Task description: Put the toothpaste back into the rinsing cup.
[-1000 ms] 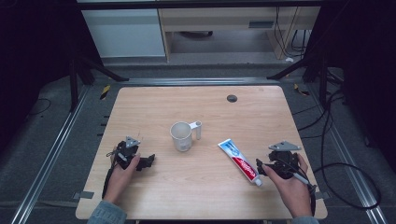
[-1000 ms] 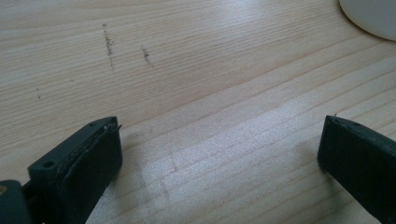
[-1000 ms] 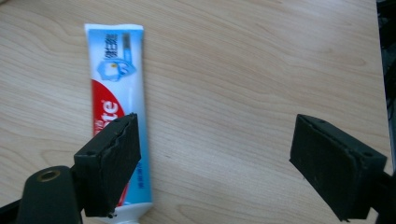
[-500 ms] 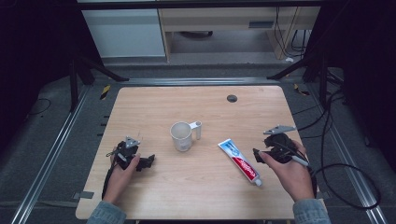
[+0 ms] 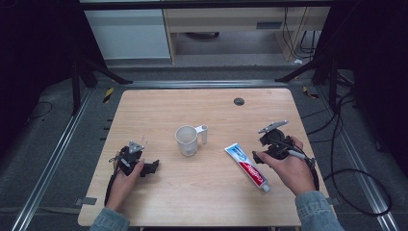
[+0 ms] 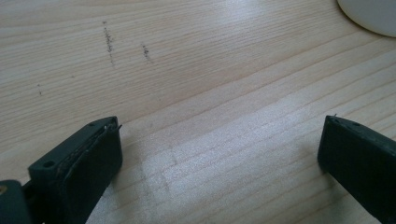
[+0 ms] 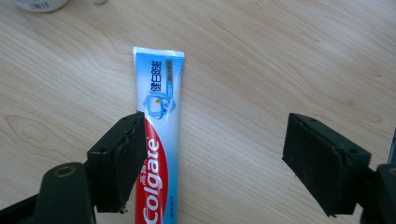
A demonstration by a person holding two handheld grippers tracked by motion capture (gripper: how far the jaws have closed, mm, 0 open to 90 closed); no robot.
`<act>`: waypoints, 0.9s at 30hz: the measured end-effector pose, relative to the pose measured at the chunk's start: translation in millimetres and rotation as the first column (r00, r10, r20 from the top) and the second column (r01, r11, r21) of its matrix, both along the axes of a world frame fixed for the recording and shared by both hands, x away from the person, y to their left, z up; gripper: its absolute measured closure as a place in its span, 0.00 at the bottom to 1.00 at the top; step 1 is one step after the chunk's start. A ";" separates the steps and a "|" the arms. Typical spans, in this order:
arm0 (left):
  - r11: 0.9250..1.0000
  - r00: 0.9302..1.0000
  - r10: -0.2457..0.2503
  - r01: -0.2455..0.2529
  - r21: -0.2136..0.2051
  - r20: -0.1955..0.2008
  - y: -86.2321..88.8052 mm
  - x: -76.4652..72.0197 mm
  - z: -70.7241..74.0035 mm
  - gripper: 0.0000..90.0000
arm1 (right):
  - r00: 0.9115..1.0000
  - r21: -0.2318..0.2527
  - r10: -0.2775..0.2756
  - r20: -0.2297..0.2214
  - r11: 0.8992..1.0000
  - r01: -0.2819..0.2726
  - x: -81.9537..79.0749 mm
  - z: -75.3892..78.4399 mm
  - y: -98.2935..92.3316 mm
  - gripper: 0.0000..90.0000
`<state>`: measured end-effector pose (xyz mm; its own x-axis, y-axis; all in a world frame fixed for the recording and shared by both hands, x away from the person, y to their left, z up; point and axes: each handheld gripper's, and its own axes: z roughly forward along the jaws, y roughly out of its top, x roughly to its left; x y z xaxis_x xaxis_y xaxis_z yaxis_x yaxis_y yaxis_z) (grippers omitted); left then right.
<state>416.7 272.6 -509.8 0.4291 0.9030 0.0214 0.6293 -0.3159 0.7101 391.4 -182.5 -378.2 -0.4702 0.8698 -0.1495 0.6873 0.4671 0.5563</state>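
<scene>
Toothpaste tube flat on bench, long axis running near-to-far, cap end nearest | right tongs released, jaws lately closing a little, nothing gripped; tube lies under its left jaw, off-centre | left tongs released, well apart | white mug farther off.

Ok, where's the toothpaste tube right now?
In the high view the toothpaste tube lies flat on the table, right of the mug, just left of the right hand-held gripper.

Wearing blue denim sleeves; carrying black two-jaw grippers, grey three-cornered plates, trailing black cables.
</scene>
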 end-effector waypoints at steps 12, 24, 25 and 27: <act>1.000 1.000 0.001 -0.001 -0.001 0.000 0.0 -0.2 0.0 0.00 | 0.996 -0.008 0.035 -0.084 0.999 -0.036 11.6 -12.9 9.1 0.34; 1.000 1.000 0.003 -0.003 -0.002 -0.001 -0.1 -0.1 0.0 0.00 | 0.985 -0.033 0.060 -0.165 0.997 -0.066 29.0 -29.9 28.7 0.45; 1.000 1.000 0.003 -0.003 -0.002 -0.001 -0.1 -0.1 0.0 0.00 | 0.983 -0.037 0.054 -0.175 0.997 -0.061 30.8 -31.4 30.5 0.46; 1.000 1.000 0.003 -0.003 -0.002 -0.001 -0.1 -0.1 -0.1 0.00 | 0.982 -0.044 0.052 -0.181 0.997 -0.061 32.8 -33.5 31.3 0.46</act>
